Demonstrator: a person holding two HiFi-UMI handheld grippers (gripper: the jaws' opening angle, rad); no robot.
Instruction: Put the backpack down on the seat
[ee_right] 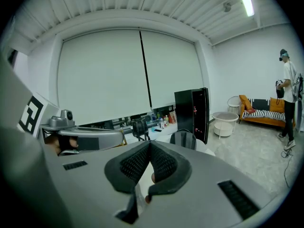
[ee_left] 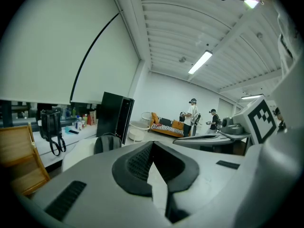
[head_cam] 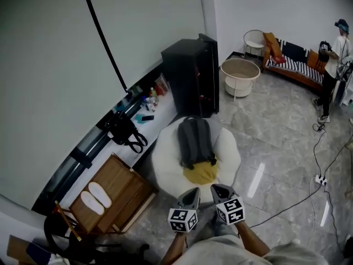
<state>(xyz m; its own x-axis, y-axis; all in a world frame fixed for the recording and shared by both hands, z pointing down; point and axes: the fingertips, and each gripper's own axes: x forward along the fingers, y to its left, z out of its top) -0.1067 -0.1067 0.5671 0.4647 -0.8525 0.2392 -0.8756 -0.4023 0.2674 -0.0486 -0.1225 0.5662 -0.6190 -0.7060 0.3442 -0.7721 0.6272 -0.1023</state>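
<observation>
A grey backpack [head_cam: 195,141] lies flat on the round white seat [head_cam: 229,150], its lower end over a yellow cushion [head_cam: 201,173]. Both grippers hang side by side just in front of the seat, clear of the backpack. My left gripper [head_cam: 192,192] is shut with nothing in it, and so is my right gripper [head_cam: 220,190]. The left gripper view shows the shut jaws [ee_left: 152,145] with the backpack [ee_left: 106,143] upright-looking on the seat [ee_left: 77,154] beyond. From the right gripper [ee_right: 150,144] the backpack [ee_right: 183,139] shows past the closed tips.
A black cabinet [head_cam: 193,76] stands behind the seat. A counter [head_cam: 157,112] with bottles and a black bag [head_cam: 126,131] runs along the left. A wooden rack [head_cam: 110,200] with slippers stands at front left. A round white basket [head_cam: 240,75], a sofa [head_cam: 292,59], a person [head_cam: 332,65] and floor cables [head_cam: 319,179] are to the right.
</observation>
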